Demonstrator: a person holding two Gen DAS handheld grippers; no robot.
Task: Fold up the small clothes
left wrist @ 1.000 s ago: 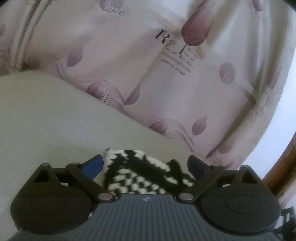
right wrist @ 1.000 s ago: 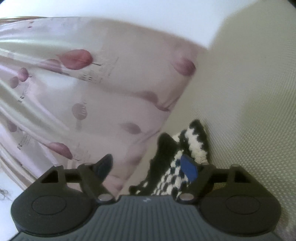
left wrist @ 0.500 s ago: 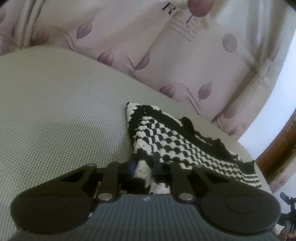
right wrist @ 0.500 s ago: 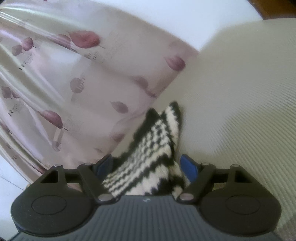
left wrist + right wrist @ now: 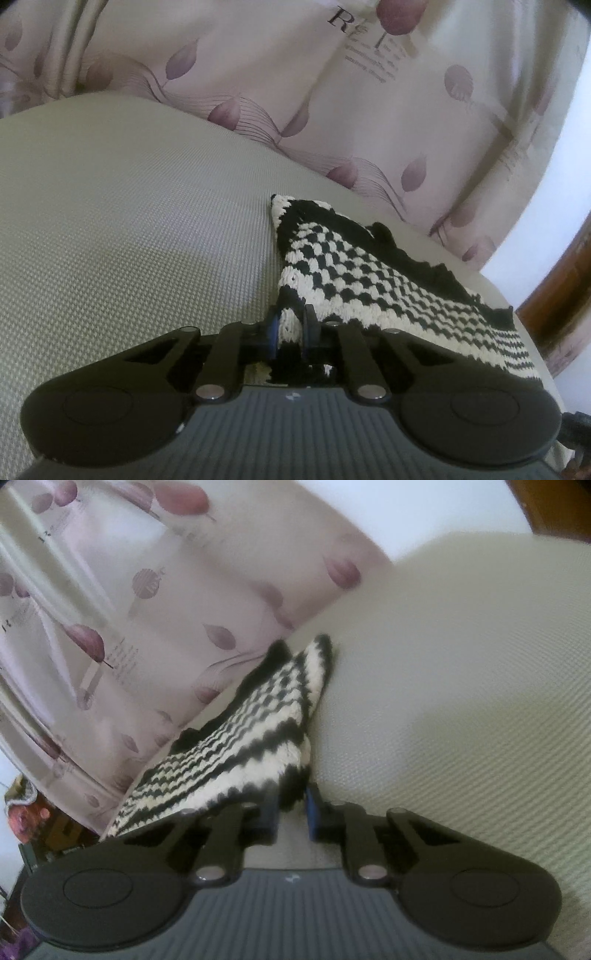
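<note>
Pinching the knitted cloth (image 5: 369, 266) at the bed's (image 5: 129, 221) far edge, my left hand-held gripper (image 5: 290, 332) opens slightly; the right hand-held gripper (image 5: 291, 812) closes on its corner, wide mattress free beside.

The knit (image 5: 369, 273) is black and cream, checkered with zigzag stripes (black trim along one edge). The curtain (image 5: 332, 92) is pale pink with mauve leaves; the cushion (image 5: 129, 221) is grey-green.

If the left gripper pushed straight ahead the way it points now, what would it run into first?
The knitted garment itself: the left gripper already pinches its near edge, so it would bunch the knit forward over the grey cushion. The curtain lies beyond; depth is unclear.
</note>
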